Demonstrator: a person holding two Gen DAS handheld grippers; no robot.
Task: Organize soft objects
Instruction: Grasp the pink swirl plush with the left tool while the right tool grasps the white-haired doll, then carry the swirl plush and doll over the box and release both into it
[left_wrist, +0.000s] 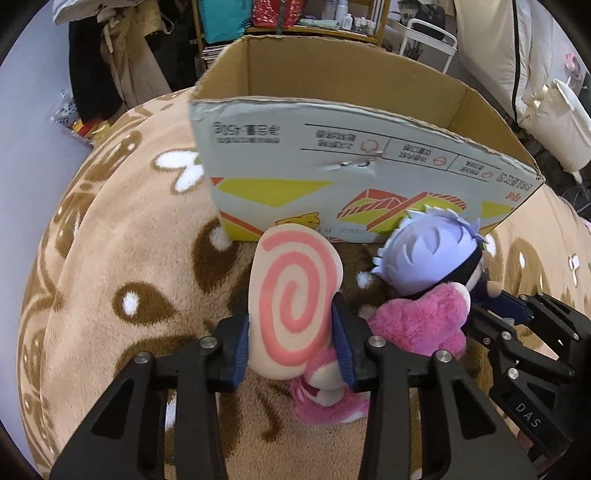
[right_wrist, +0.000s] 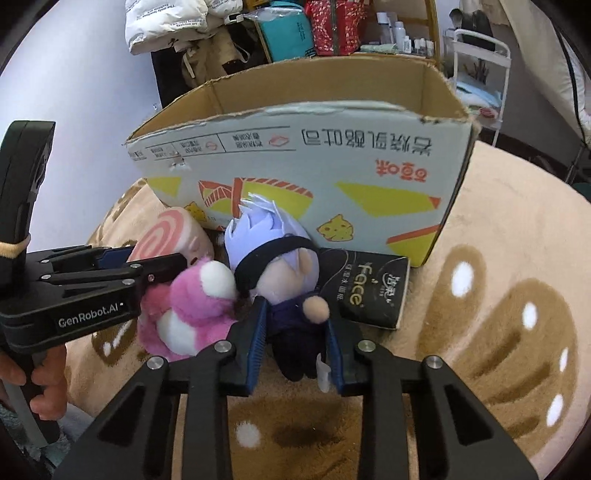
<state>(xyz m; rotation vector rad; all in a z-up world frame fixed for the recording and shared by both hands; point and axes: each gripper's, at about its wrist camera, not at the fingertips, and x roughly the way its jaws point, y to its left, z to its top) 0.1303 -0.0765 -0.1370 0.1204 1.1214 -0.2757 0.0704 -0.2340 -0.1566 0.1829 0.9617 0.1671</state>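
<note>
- The left gripper (left_wrist: 291, 332) has its blue pads pressed against both sides of a spiral-patterned plush cushion (left_wrist: 295, 291), cream with a pink swirl; the cushion stands upright between the jaws and rises above them.
- Just below the left jaws, at the cushion's foot, lies a small pink plush (left_wrist: 325, 391) with a cream muzzle, touching the right-hand finger.
- To the right of the left jaws sits a pink bear plush (left_wrist: 424, 317), leaning against the doll beside it.
- The right gripper (right_wrist: 295, 343) is clamped on the dark body of a doll with lilac hair and a black blindfold (right_wrist: 280, 266); the doll's head sticks up beyond the fingertips, its legs hang between the pads.
- Left of the right jaws the pink bear plush (right_wrist: 192, 306) touches the doll, with the other gripper's fingers reaching in above it.
- Right of the right jaws, just beside the doll, a black tissue pack (right_wrist: 369, 288) leans against the box.
- Beyond both pairs of jaws stands an open cardboard box (left_wrist: 369, 155), its printed wall facing the grippers, nothing visible inside.
- Everything rests on a beige fleece blanket (left_wrist: 122, 266) with brown and white patterns.
- A person's hand (right_wrist: 44, 376) grips the left tool's handle.
</note>
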